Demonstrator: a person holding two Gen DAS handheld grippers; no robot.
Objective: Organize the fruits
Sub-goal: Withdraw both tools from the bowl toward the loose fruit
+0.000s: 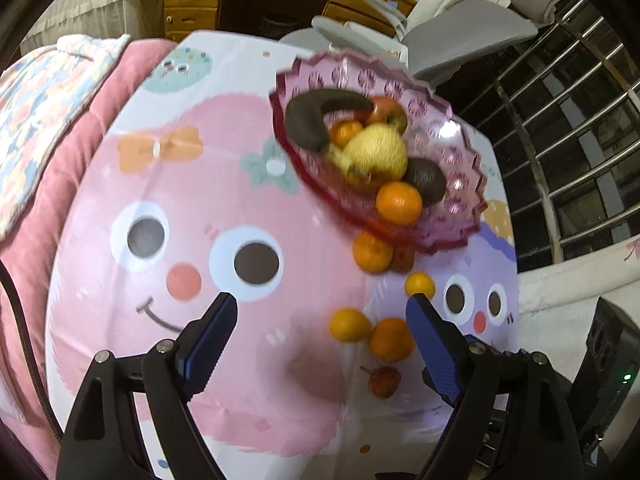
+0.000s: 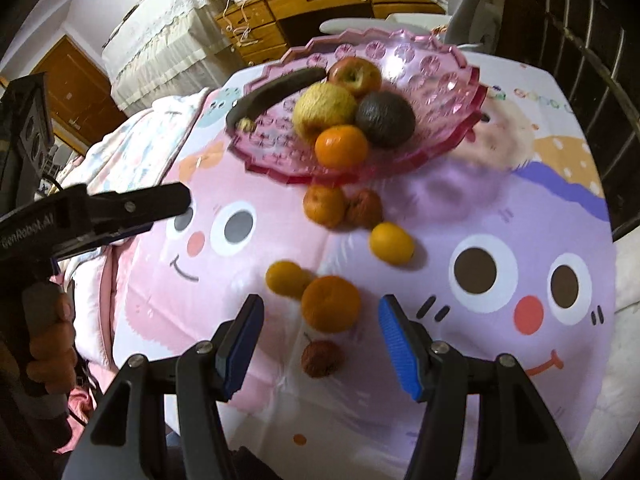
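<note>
My right tongs stand open and empty just short of the big orange, which lies on the cloth well short of the bowl; my left tongs, open too, hang farther left.

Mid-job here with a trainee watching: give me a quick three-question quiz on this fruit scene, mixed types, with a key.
1. True or false: the right claw is clamped on an orange.
2. Multiple choice: which fruit is inside the pink bowl? A) the dark banana B) the small red wrinkled fruit nearest the right claw C) the large orange ahead of the right claw
3. Fill in: the fruits not yet in the bowl lie on the cartoon-face ____.

Key: 1 false, both claws stand open and empty, the left claw too; 2 A; 3 tablecloth.
</note>
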